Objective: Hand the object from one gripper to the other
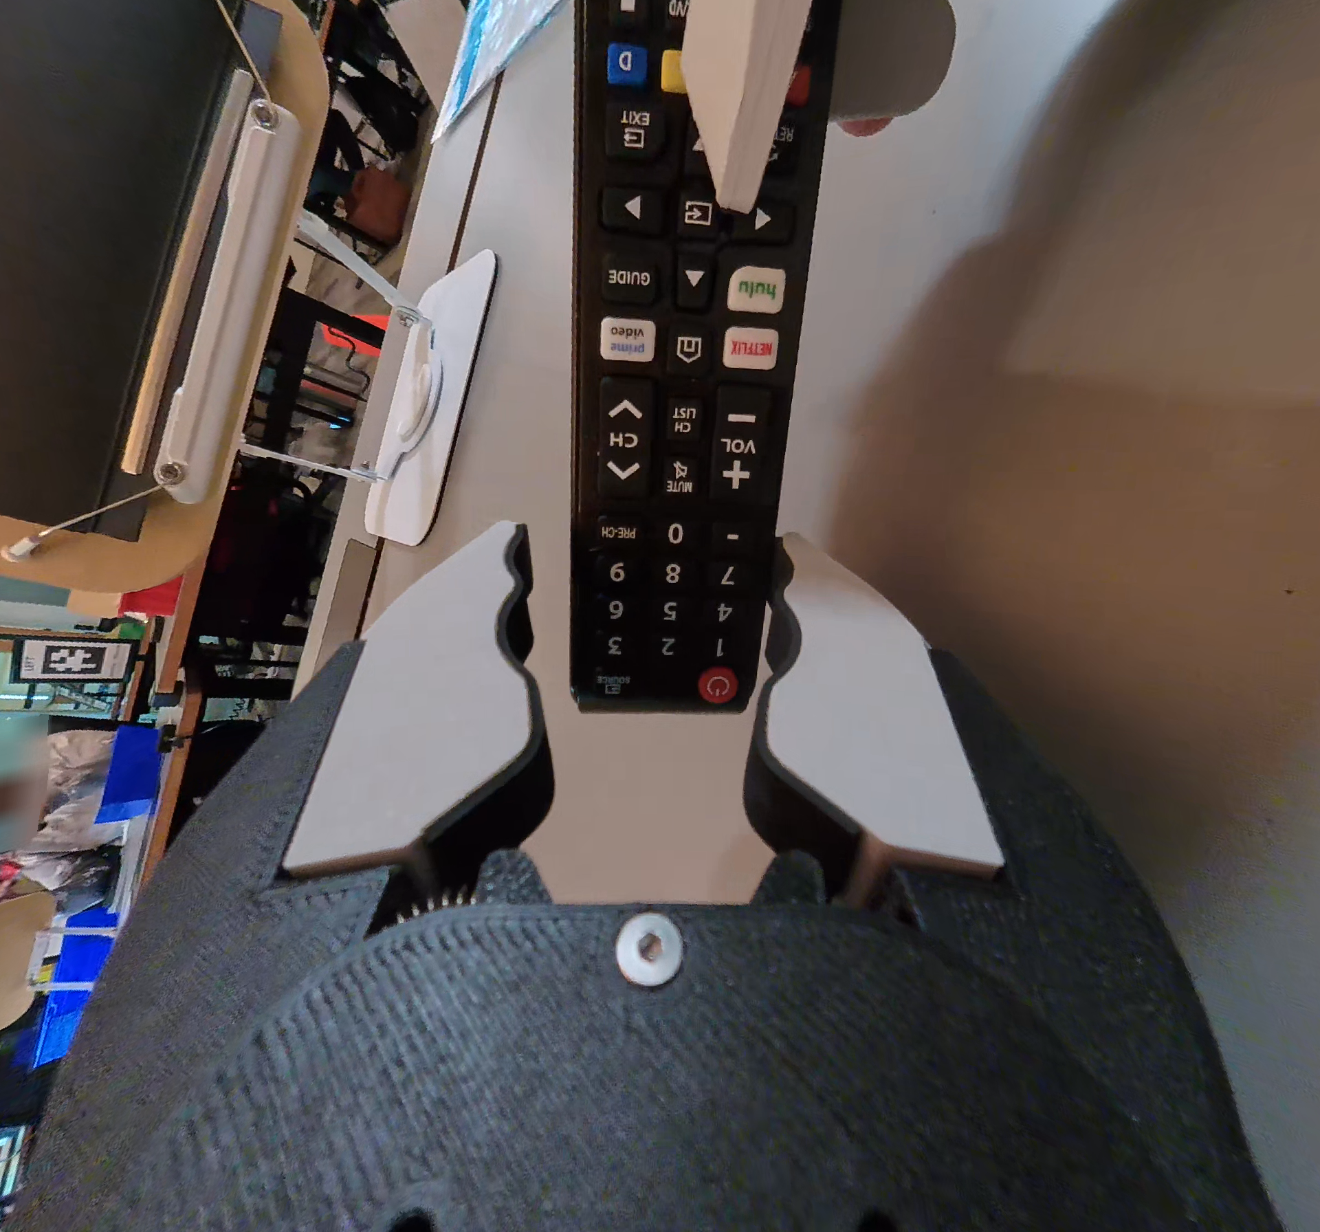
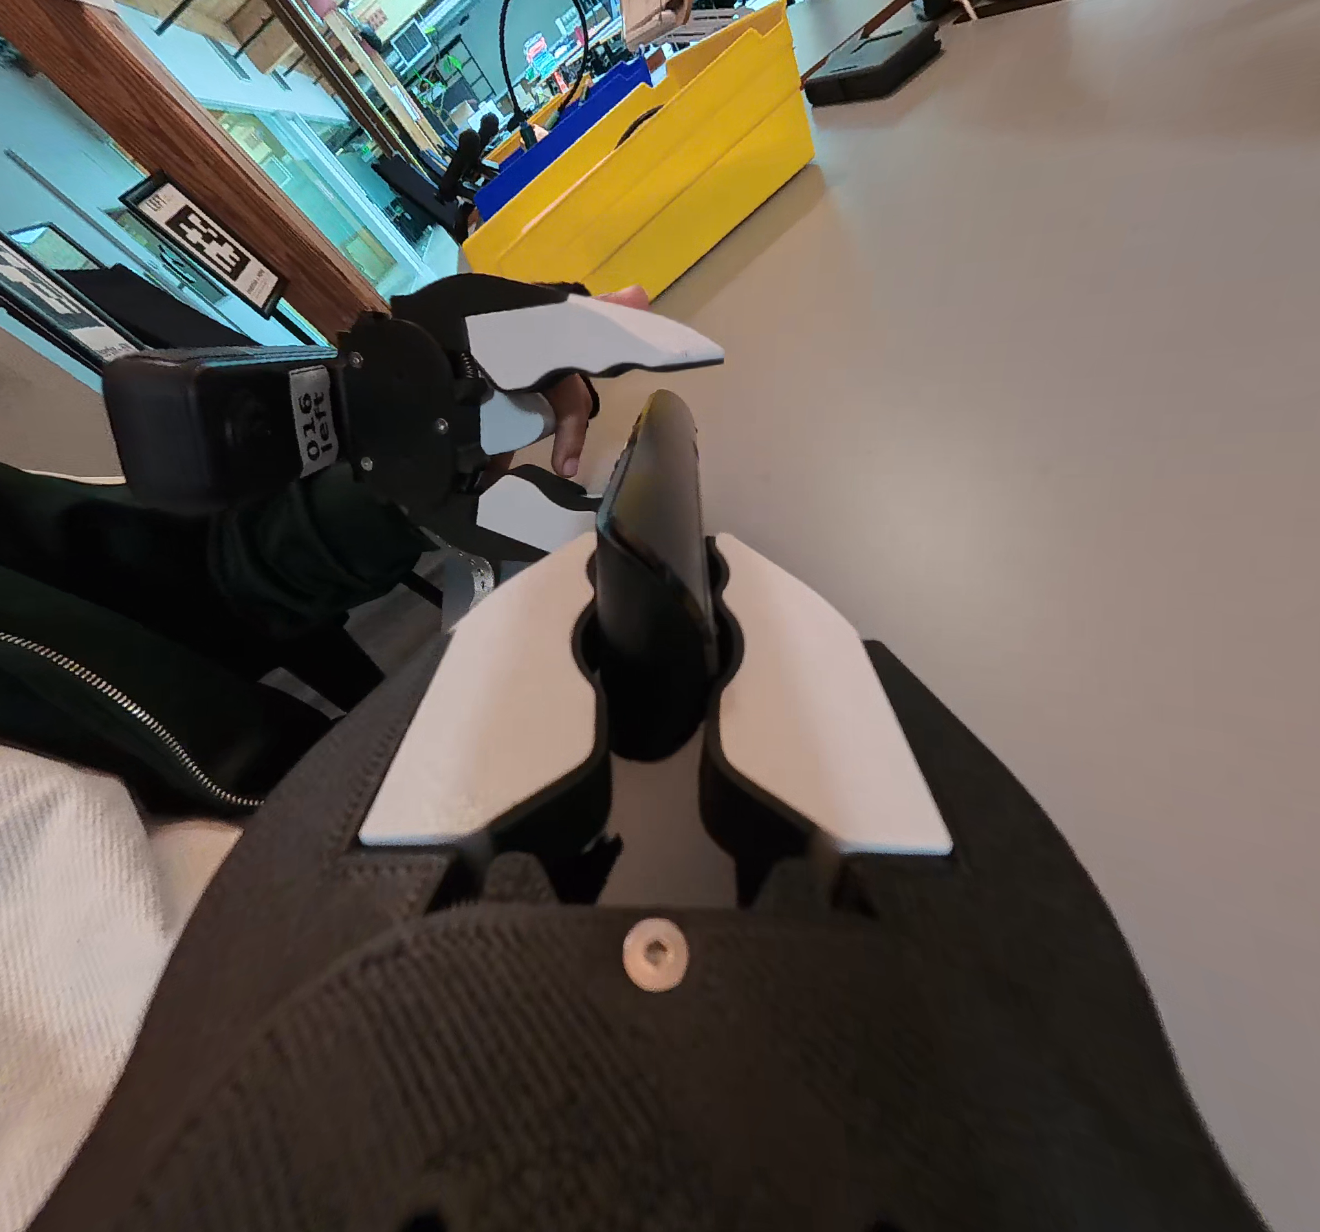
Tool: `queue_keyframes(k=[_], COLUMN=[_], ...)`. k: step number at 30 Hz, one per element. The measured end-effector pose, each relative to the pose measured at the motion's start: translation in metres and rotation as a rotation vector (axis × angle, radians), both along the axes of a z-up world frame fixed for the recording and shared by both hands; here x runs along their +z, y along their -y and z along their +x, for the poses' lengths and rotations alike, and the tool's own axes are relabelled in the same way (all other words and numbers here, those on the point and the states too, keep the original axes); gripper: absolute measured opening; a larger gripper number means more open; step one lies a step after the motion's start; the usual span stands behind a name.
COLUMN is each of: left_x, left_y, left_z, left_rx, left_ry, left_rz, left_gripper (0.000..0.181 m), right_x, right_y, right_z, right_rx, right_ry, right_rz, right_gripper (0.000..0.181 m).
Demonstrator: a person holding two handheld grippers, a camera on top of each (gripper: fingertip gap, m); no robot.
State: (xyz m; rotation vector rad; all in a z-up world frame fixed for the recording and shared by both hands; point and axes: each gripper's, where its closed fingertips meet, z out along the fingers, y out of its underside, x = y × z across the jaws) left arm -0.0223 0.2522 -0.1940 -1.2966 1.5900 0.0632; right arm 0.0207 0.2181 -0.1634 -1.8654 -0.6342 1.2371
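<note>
A broad, smooth, matte off-white table (image 2: 1036, 412) fills the right wrist view and forms the pale backdrop behind the object in the left wrist view. At its far side sits a glossy yellow plastic bin (image 2: 664, 176) with stepped, ribbed walls, a blue bin (image 2: 564, 133) just behind it, and a flat black device (image 2: 875, 65) farther along the table. In the left wrist view a rounded white pad (image 1: 436, 398) with a dark edge lies on the table.

The right gripper (image 2: 653, 598) has a black body with a ridged, layered printed texture and two smooth white fingers (image 2: 500, 698) with wavy black inner edges. Those fingers are closed against the flat faces of the remote control (image 2: 653, 519), a long, slim black plastic bar seen here edge-on, curved and shiny along its back, lifted clear of the table.

The left gripper (image 1: 650, 619), of the same build, stands spread apart. The remote control (image 1: 678, 376), its face covered in rounded rubbery buttons, reaches with its near end between the white fingers (image 1: 428, 698); the left one is apart from it, while I cannot tell whether the right one touches its edge. At the top of this view a white finger of the right gripper (image 1: 743, 69) lies across the remote's face.

In the right wrist view the left gripper (image 2: 643, 376) shows from the side, held by a hand (image 2: 571, 426) in a dark sleeve.
</note>
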Motion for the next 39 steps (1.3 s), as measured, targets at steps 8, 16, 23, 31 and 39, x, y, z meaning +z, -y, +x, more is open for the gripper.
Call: queue_keyframes(k=[8, 16, 23, 31, 39], left_x=[-0.009, -0.012, -0.009, 0.007, 0.037], left_y=[0.004, 0.003, 0.002, 0.002, 0.004], left_z=[0.000, -0.001, -0.002, -0.002, -0.002], left_rx=[-0.012, -0.004, -0.001, 0.003, -0.023], left_ry=[-0.031, -0.048, -0.051, 0.056, 0.392], left_rz=[-0.054, -0.063, -0.051, -0.084, -0.348], left_gripper=[0.052, 0.052, 0.052, 0.052, 0.051], right_x=[-0.001, 0.000, 0.004, 0.034, 0.060], right_y=[0.001, 0.002, 0.002, 0.003, 0.002], right_z=[-0.001, -0.003, -0.004, -0.001, 0.012], right_rx=[0.005, 0.002, -0.012, -0.023, -0.060], right_ry=[0.035, 0.045, 0.017, -0.188, -0.344], right_rz=[0.032, 0.036, 0.050, 0.127, 0.220], right_gripper=[0.024, 0.024, 0.025, 0.043, 0.059])
